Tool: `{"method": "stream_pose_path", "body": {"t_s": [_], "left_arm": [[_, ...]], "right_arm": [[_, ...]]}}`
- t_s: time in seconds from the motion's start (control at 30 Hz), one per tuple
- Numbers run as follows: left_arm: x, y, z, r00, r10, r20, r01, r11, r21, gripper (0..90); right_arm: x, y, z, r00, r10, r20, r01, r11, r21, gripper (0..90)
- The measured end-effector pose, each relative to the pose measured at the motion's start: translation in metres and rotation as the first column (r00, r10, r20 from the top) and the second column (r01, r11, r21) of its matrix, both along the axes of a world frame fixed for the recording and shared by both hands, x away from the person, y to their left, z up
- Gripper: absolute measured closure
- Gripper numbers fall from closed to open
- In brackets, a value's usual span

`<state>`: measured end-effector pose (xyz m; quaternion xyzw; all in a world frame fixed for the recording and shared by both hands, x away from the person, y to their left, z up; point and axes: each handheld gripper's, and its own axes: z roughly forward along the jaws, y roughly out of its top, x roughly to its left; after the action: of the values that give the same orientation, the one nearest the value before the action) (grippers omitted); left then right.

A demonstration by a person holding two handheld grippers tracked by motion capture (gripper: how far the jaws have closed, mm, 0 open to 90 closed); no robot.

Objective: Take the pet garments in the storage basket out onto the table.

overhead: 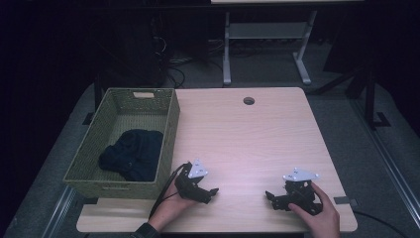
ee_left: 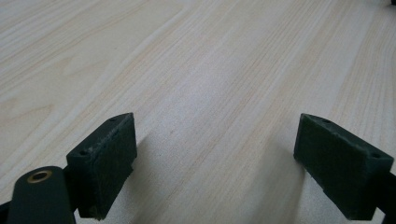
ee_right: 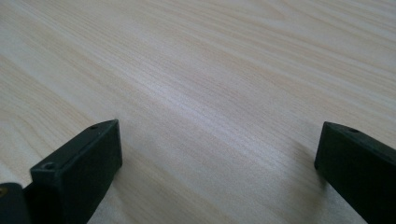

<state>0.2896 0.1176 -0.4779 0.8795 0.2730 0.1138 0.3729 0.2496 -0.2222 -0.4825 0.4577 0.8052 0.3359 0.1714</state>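
Table [overhead: 247, 139] is pale wood with fine straight grain, faintly pinkish in the high view; basket [overhead: 171, 129] is olive green weave with a tan patch at its far handle slot; cloth [overhead: 132, 153] inside is dark navy, near black; both grippers, left [overhead: 212, 193] and right [overhead: 270, 197], are black with light grey top plates; left one has a brass-coloured ring near its jaw; floor is grey; background is dark.

Both grippers are black with pale grey three-cornered top plates; the left gripper [overhead: 213, 191] trails a black cable, and a dark cuff, perhaps a watchband, rings that wrist.
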Motion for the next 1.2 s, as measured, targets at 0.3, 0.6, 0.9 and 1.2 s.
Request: {"method": "stream_pose_path", "body": {"t_s": [0.3, 0.6, 0.9, 1.2], "left_arm": [[0.003, 0.0, 0.002, 0.9999, -0.003, -0.014, 0.003, 0.9998, 0.019, 12.9], [0.002, 0.005, 0.009, 0.9999, -0.001, -0.017, 0.001, 1.0, 0.004, 12.9], [0.002, 0.004, 0.013, 0.9998, 0.014, -0.016, -0.014, 0.9998, -0.011, 12.9], [0.005, 0.001, 0.022, 0.9999, 0.014, 0.0, -0.014, 0.9994, -0.032, 12.9]], "right_arm": [[0.001, 0.0, 0.0, 1.0, 0.003, 0.001, -0.003, 1.0, -0.001, 0.4], [0.001, 0.0, 0.0, 1.0, 0.003, 0.002, -0.003, 1.0, -0.001, 0.4], [0.001, 0.001, 0.0, 1.0, 0.008, 0.004, -0.008, 1.0, 0.001, 0.4], [0.001, 0.001, 0.0, 0.9999, 0.009, 0.006, -0.009, 1.0, 0.0, 0.4]]}}
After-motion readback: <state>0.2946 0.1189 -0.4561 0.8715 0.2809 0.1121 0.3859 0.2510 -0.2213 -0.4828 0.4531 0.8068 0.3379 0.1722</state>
